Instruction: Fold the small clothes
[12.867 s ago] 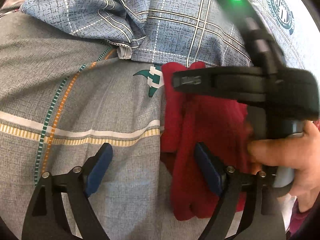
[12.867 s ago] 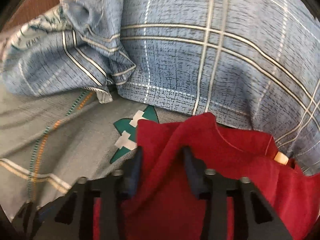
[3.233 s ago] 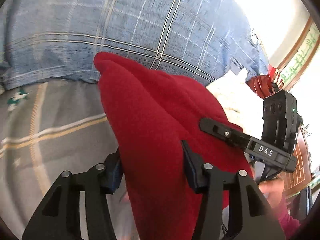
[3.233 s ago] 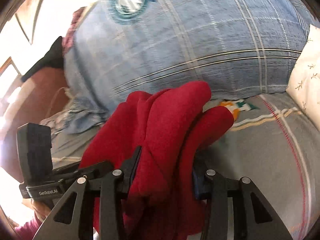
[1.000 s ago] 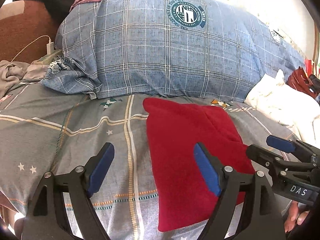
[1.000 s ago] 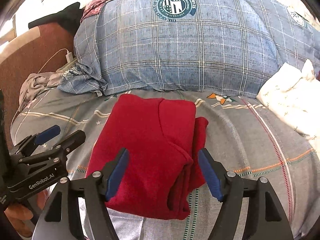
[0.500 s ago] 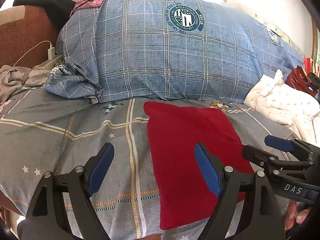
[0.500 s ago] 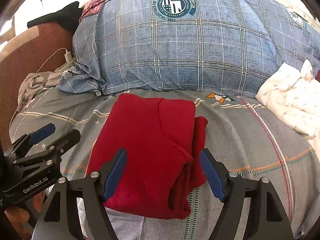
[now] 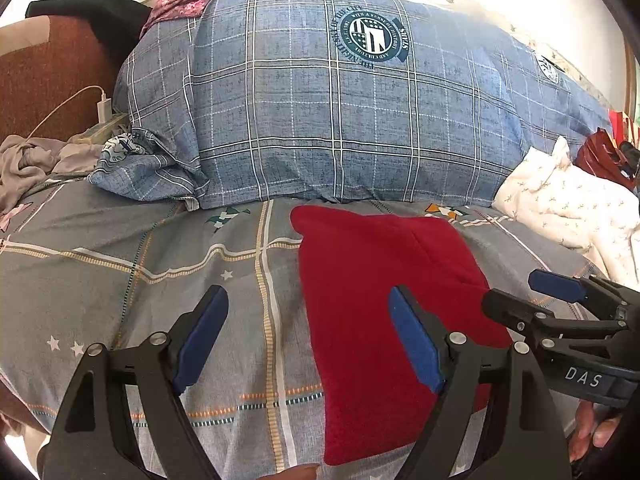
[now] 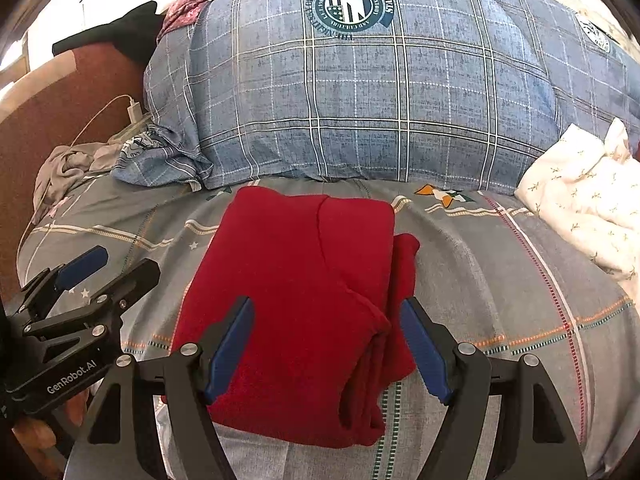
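A red garment [image 10: 304, 280] lies folded into a neat rectangle on the grey patterned bedsheet [image 10: 500, 264]; it also shows in the left wrist view [image 9: 384, 292]. My right gripper [image 10: 326, 344] hovers open above its near end, nothing between the blue pads. My left gripper [image 9: 308, 336] is open too, held over the garment's left edge and the bare sheet [image 9: 140, 264]. Each gripper appears in the other's view: the right gripper [image 9: 536, 300] at the right side, the left gripper [image 10: 100, 272] at the left side. Neither touches the cloth.
A large blue plaid pillow [image 9: 360, 120] lies behind the garment. A white floral cloth [image 10: 588, 196] sits at the right, crumpled beige fabric [image 9: 28, 160] and a white charger with its cable [image 9: 105, 106] at the left, by a brown headboard [image 9: 44, 76].
Long before, both grippers were shut on the red garment and lifting it. Over the last second, almost nothing has changed: it lies folded on the sheet and both grippers hover open.
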Motion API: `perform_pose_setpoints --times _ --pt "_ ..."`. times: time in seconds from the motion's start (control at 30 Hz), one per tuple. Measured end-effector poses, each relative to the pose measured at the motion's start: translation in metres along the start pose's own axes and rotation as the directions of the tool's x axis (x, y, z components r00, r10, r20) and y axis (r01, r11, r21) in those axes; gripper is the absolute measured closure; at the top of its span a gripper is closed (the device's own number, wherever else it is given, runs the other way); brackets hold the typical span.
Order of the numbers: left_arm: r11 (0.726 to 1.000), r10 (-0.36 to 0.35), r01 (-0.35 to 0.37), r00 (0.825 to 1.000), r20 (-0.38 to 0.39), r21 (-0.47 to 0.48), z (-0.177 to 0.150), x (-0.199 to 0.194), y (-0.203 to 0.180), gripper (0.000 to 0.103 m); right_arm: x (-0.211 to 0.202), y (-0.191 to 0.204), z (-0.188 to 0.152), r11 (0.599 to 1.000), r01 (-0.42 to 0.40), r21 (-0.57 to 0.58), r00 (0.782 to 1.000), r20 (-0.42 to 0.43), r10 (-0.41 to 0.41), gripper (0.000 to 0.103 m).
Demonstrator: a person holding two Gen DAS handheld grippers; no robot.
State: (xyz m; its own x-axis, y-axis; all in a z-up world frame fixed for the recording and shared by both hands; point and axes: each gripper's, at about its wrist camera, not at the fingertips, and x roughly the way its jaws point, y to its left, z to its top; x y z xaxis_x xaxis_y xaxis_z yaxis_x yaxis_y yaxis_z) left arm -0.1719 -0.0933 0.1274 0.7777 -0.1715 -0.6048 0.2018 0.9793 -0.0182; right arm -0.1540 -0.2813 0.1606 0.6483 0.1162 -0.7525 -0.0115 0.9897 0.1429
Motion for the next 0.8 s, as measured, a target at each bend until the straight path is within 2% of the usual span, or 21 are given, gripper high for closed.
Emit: perform_pose_setpoints --times 0.8 --pt "1.0 0.005 -0.005 1.0 -0.022 -0.003 -0.002 0.011 0.002 0.02 0.013 0.0 -0.002 1.0 -0.011 -0.003 0.999 -0.031 0.011 0.027"
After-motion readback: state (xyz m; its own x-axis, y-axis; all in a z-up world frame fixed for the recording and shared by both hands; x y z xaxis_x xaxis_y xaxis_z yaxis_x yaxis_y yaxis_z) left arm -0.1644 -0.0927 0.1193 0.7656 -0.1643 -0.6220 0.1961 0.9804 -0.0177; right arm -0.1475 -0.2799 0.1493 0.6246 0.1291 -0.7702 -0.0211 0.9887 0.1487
